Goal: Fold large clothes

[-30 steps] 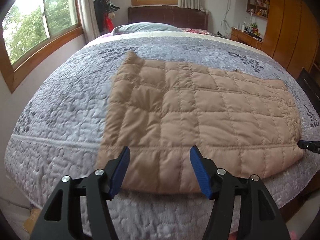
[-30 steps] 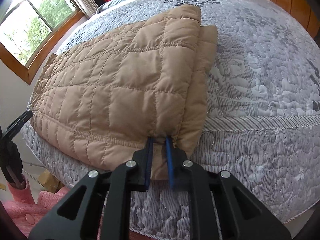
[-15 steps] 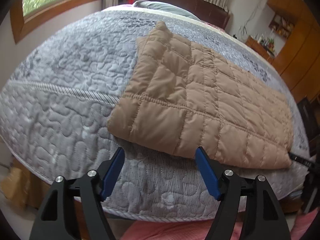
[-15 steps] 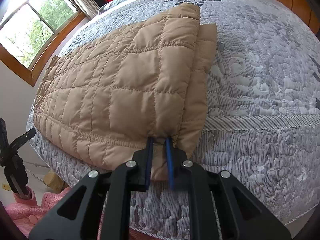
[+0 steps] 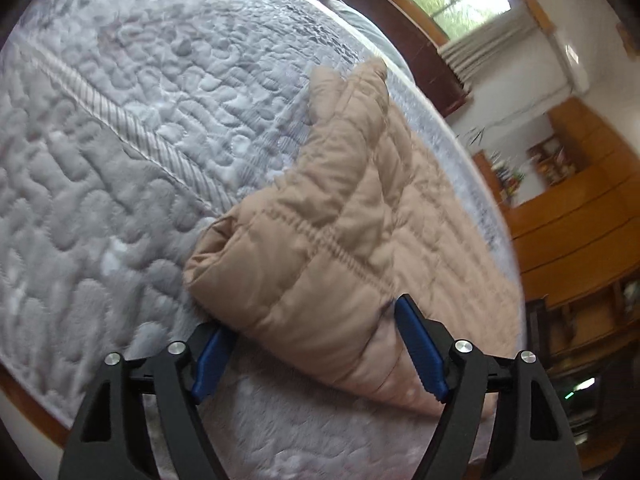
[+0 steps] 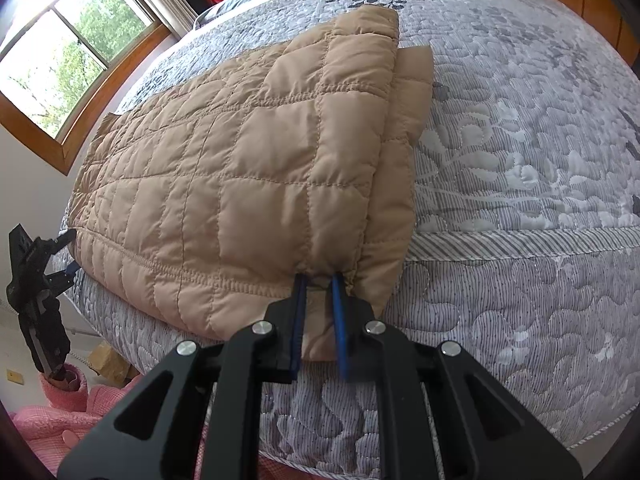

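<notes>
A tan quilted down jacket (image 6: 240, 168) lies folded flat on the grey quilted bed (image 6: 520, 160). My right gripper (image 6: 318, 280) is shut on the jacket's near right corner at the bed's front edge. In the left wrist view the jacket's (image 5: 340, 208) puffy near left corner sits between the jaws of my left gripper (image 5: 312, 316), which are wide and still opening. One blue pad (image 5: 420, 352) rests beside the fabric without squeezing it. The left gripper (image 6: 36, 272) also shows at the far left of the right wrist view, at the jacket's hem.
The bedspread (image 5: 120, 120) stretches away on both sides of the jacket. A wooden-framed window (image 6: 72, 60) is on the left wall, and wooden cabinets (image 5: 580, 220) stand to the right. A pink sleeve (image 6: 60, 408) and a cardboard piece (image 6: 108, 360) lie below the bed edge.
The left gripper has rolled, dropped and closed in on the jacket's left corner, its jaws spreading wider; the corner now lies between them. The right gripper has kept still, gripping its corner.
</notes>
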`<state>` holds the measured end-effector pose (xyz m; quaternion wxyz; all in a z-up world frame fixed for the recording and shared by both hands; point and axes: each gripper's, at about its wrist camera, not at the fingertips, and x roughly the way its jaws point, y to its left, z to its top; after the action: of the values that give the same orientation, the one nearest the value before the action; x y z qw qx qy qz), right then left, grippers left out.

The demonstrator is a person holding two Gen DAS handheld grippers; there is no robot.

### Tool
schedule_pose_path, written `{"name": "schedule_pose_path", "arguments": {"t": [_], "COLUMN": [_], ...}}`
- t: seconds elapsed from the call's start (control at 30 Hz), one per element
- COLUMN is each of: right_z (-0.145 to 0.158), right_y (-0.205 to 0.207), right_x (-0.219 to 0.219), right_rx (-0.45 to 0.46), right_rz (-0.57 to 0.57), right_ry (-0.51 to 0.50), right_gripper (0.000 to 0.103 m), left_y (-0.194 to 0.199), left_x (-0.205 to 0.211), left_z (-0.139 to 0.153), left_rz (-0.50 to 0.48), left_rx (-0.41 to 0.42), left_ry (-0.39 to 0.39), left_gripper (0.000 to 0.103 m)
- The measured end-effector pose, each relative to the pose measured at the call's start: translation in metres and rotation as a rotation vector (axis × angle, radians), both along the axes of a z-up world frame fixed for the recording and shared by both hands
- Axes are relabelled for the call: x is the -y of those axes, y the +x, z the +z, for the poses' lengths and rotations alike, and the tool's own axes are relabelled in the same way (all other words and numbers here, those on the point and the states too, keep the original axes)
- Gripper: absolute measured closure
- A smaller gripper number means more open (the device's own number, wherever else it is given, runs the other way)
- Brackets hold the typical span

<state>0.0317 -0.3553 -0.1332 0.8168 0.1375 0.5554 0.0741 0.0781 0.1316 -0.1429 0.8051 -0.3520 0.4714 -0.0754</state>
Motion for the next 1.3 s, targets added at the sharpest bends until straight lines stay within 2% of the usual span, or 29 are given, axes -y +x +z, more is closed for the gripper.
{"name": "schedule_pose_path", "arguments": {"t": [0.07,0.1,0.13,0.23,0.3,0.37,0.4,0.47,0.57,0.67,0.8,0.83,0.9,0.97,1.07,1.23,1.3], "right_z": [0.0,0.0,0.0,0.0,0.0,0.0,-0.001,-0.001,-0.002,-0.002,-0.004,-0.004,-0.004,-0.004,-0.004,-0.005,-0.005], "right_y": [0.001,0.002,0.003,0.005,0.006,0.007,0.008,0.01,0.013,0.015,0.015,0.014,0.012,0.012,0.008,0.005,0.002], "right_x": [0.0,0.0,0.0,-0.002,-0.003,-0.002,-0.002,0.0,-0.001,-0.001,0.0,0.001,0.002,0.003,0.006,0.009,0.011], "right_rx": [-0.003,-0.005,-0.007,-0.015,-0.02,-0.025,-0.029,-0.033,-0.035,-0.031,-0.019,-0.016,-0.011,-0.009,-0.007,0.004,0.008], "right_rz": [0.0,0.001,0.001,0.0,-0.003,-0.004,-0.006,-0.007,-0.004,-0.003,-0.003,-0.002,-0.002,0.0,-0.002,0.003,0.003], "right_ry": [-0.004,-0.006,-0.007,-0.01,-0.011,-0.01,-0.007,-0.004,-0.011,-0.014,-0.004,-0.002,0.005,0.013,0.026,0.036,0.044], "right_gripper": [0.092,0.092,0.092,0.092,0.092,0.092,0.092,0.092,0.092,0.092,0.092,0.092,0.092,0.092,0.092,0.091,0.091], "left_y": [0.002,0.002,0.003,-0.002,-0.007,-0.009,-0.008,-0.001,0.006,0.006,0.004,0.004,0.001,-0.004,-0.011,-0.014,-0.01], "left_x": [-0.005,-0.007,-0.008,-0.012,-0.009,0.0,0.005,0.01,0.0,-0.011,-0.023,-0.024,-0.019,-0.008,0.004,0.041,0.061], "left_z": [-0.003,-0.004,-0.005,-0.001,0.006,0.011,0.012,0.003,-0.018,-0.025,-0.029,-0.025,-0.013,0.007,0.035,0.083,0.1], "left_rz": [0.031,0.041,0.044,0.077,0.078,0.077,0.073,0.069,0.046,0.04,0.048,0.053,0.051,0.045,0.026,-0.047,-0.089], "left_rx": [0.007,0.013,0.017,0.054,0.072,0.087,0.083,0.049,0.024,0.027,0.012,0.015,0.047,0.106,0.186,0.319,0.364], "left_ry": [-0.049,-0.075,-0.095,-0.123,-0.09,-0.015,0.036,0.076,0.04,-0.043,-0.103,-0.097,-0.036,0.043,0.113,0.233,0.253], "left_gripper": [0.036,0.055,0.066,0.082,0.085,0.087,0.087,0.087,0.085,0.085,0.086,0.087,0.089,0.09,0.09,0.091,0.091]}}
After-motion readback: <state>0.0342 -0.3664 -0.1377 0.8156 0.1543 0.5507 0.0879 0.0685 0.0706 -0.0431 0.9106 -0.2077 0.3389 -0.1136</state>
